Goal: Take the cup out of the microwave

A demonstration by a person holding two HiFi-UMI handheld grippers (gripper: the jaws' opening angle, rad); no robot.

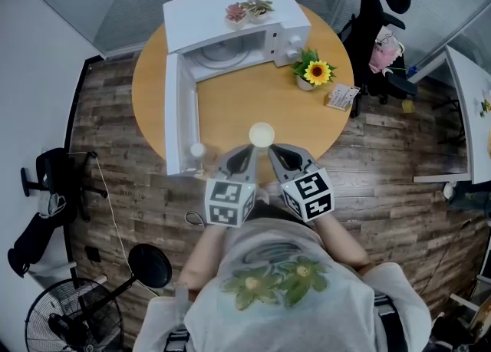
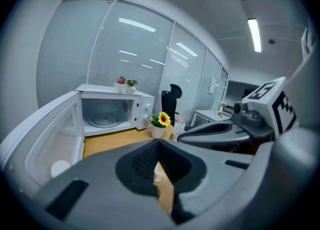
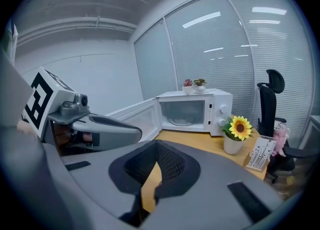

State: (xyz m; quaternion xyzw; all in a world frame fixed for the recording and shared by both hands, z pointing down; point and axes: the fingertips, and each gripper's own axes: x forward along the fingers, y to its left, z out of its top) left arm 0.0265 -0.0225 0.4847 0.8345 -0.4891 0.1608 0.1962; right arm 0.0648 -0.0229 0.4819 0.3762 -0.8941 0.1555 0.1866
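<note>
A white microwave stands at the far side of a round wooden table. Its door hangs wide open toward me, and only the glass turntable shows inside. A white cup stands on the table near the front edge, outside the oven. My left gripper and right gripper hover side by side just on my side of the cup, both shut with nothing between the jaws. In the left gripper view the cup peeks through the gap below the left gripper. The right gripper points at the microwave.
A potted sunflower and a small card holder sit on the table's right side. Two little plants rest on the microwave. A black office chair stands behind the table, a white desk at right, and a floor fan at lower left.
</note>
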